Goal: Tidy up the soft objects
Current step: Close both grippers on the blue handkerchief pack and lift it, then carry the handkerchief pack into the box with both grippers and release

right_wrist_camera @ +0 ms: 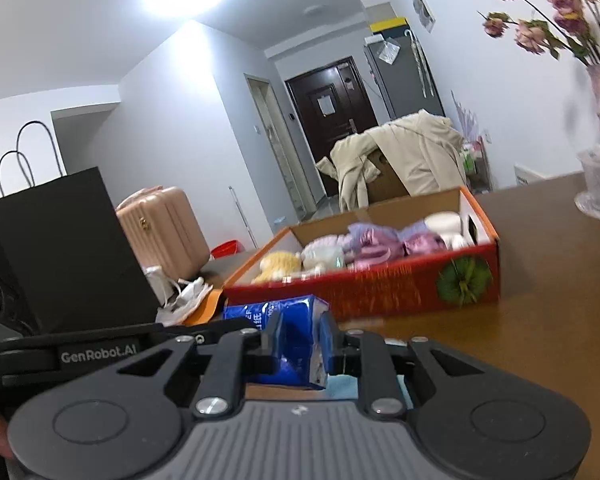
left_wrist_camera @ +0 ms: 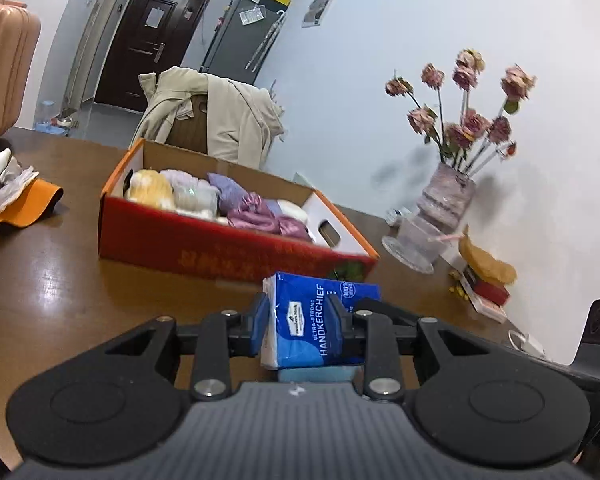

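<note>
A blue handkerchief tissue pack (left_wrist_camera: 320,320) is held between both grippers, above the brown table. My left gripper (left_wrist_camera: 300,320) is shut on one end of it. My right gripper (right_wrist_camera: 298,344) is shut on the other end of the same pack (right_wrist_camera: 292,340). Beyond it stands an open red and orange cardboard box (left_wrist_camera: 220,248), which also shows in the right wrist view (right_wrist_camera: 380,292). The box holds several soft items in yellow, white, lilac and pink (left_wrist_camera: 204,196). The left gripper's body shows at the left of the right wrist view (right_wrist_camera: 80,354).
A glass vase of dried roses (left_wrist_camera: 446,196) and a glass dish (left_wrist_camera: 412,240) stand at the table's right by the wall. An orange pad with white items (left_wrist_camera: 16,196) lies at the left. A black paper bag (right_wrist_camera: 64,248) and pink suitcase (right_wrist_camera: 164,232) stand beyond.
</note>
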The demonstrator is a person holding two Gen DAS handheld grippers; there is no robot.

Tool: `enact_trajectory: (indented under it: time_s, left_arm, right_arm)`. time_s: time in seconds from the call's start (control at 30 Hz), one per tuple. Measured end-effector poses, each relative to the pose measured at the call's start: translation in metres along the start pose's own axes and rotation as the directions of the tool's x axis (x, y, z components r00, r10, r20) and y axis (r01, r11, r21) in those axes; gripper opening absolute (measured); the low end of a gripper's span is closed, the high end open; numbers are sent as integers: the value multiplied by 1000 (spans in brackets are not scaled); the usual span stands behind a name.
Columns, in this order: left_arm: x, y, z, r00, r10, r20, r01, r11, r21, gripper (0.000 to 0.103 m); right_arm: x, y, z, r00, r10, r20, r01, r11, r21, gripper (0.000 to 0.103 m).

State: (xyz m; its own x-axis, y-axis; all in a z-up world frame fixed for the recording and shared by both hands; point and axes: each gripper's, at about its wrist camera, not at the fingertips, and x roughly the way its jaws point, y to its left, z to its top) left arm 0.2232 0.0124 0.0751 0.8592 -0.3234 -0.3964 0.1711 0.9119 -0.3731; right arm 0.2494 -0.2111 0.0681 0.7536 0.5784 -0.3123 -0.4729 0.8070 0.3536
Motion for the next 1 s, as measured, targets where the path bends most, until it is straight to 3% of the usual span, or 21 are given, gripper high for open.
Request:
enact_trajectory:
  time_s: [0.17,0.3,0.43,0.53,0.63,0.73,0.87,1.0]
  left_arm:
    - [-10,-9,-2,1000,-3,21,3,1000,12,30]
    - [-8,-14,9,998,-30,55,29,999,18,30]
    - [20,-11,46,995,-69,77,69,998,6,30]
    - [57,1,79,996,-60,69,62,997,-34,29]
    - [96,19,101,999,-18,42,20,998,-54,30]
    - [135,42,108,999,31,-26,-32,999,-41,30]
    - [175,70,103,988,63,-144,-69,997,-33,29]
    - [202,74,91,971,56,-234,-58,998,1,23]
  right_arm:
    - [-16,3,-12,1000,-5,-10,6,1000,12,18]
    - [-22,2,-1,999,-4,31,4,1000,1,18]
    - [-5,-10,39,997,-6,71,7,1000,-15,18]
    - [28,-25,76,998,-1,70,1,1000,-7,18]
    - [84,-49,105,1000,18,9,-19,999,51,18]
    - [136,-70,110,996,37,-83,-28,994,105,18]
    - [191,-101,98,969,66,-238,-19,981,195,16]
    - [211,-100,93,947,-48,-318,88,990,113,15]
